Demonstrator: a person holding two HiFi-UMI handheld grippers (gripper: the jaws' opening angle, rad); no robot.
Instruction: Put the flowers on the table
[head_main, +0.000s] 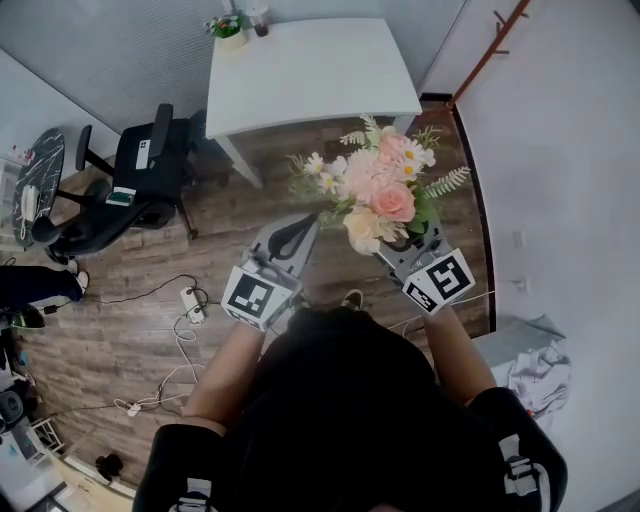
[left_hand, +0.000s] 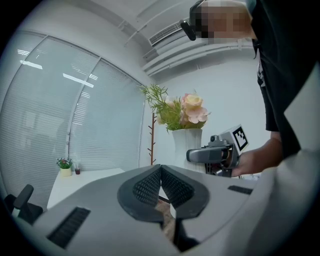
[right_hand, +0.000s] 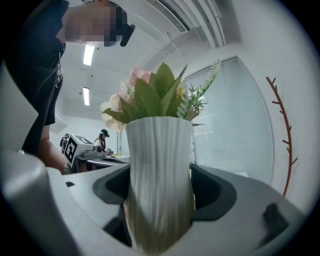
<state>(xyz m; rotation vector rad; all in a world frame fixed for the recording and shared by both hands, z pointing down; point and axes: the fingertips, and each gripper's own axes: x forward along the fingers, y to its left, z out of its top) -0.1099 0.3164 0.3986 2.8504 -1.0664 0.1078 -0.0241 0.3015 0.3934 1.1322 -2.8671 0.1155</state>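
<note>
A bunch of pink, cream and white flowers (head_main: 375, 188) stands in a ribbed white vase (right_hand: 160, 180). My right gripper (head_main: 400, 250) is shut on the vase and holds it in the air over the wooden floor, short of the white table (head_main: 310, 75). In the left gripper view the vase (left_hand: 188, 145) and flowers (left_hand: 182, 111) show upright at the right, with the right gripper (left_hand: 215, 155) behind. My left gripper (head_main: 296, 232) hangs beside the bouquet, its jaws together on nothing.
A small potted plant (head_main: 228, 28) and a dark cup (head_main: 260, 28) stand at the table's far left corner. A black office chair (head_main: 140, 175) is left of the table. Cables and a power strip (head_main: 190, 300) lie on the floor. A wall runs along the right.
</note>
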